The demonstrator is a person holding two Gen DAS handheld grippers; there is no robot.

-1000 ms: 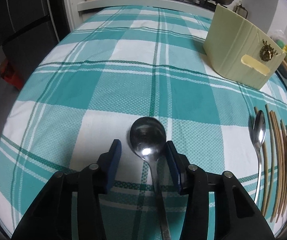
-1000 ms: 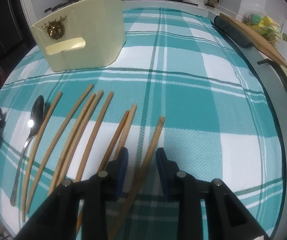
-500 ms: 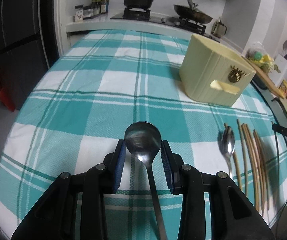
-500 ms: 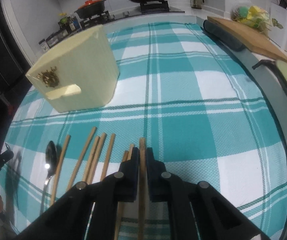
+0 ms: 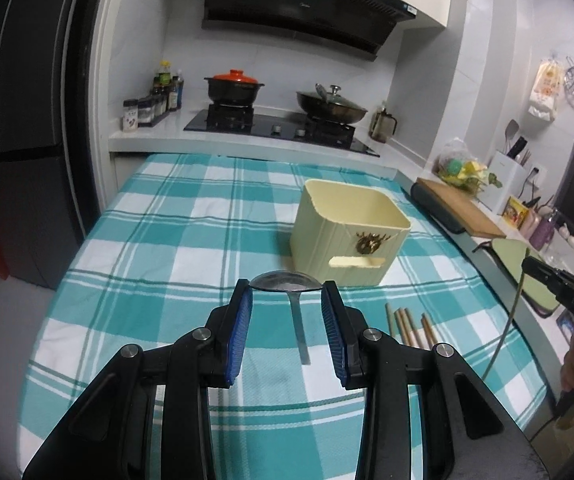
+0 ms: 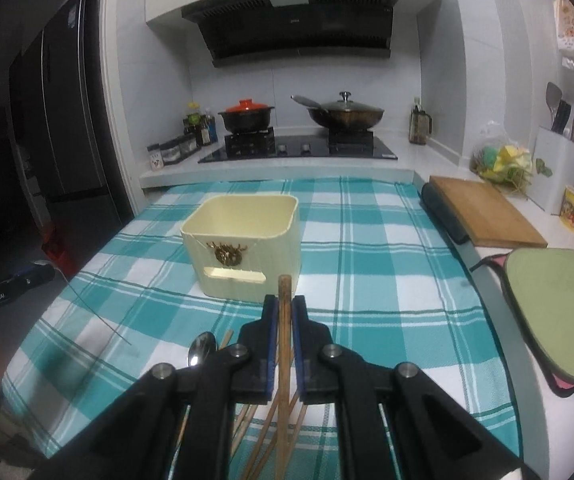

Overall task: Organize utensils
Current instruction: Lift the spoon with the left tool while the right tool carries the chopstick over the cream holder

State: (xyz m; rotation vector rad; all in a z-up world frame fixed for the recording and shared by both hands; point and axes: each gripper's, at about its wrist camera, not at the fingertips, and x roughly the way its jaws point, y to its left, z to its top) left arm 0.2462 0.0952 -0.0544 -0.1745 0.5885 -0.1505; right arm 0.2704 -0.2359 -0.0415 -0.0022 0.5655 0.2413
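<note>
**Spoon and chopstick lifted, the rest on the table**

A steel spoon (image 5: 287,282) hangs bowl-forward above the checked tablecloth (image 5: 159,264), its handle sloping down. One brown wooden chopstick (image 6: 284,320) is raised, tip pointing at the cream holder (image 6: 243,248), which stands upright and open near the middle of the table. A second spoon (image 6: 201,348) and more chopsticks (image 5: 405,326) lie side by side near the table's front edge.

Dim kitchen, probably fridge (image 5: 19,120) at left
</note>
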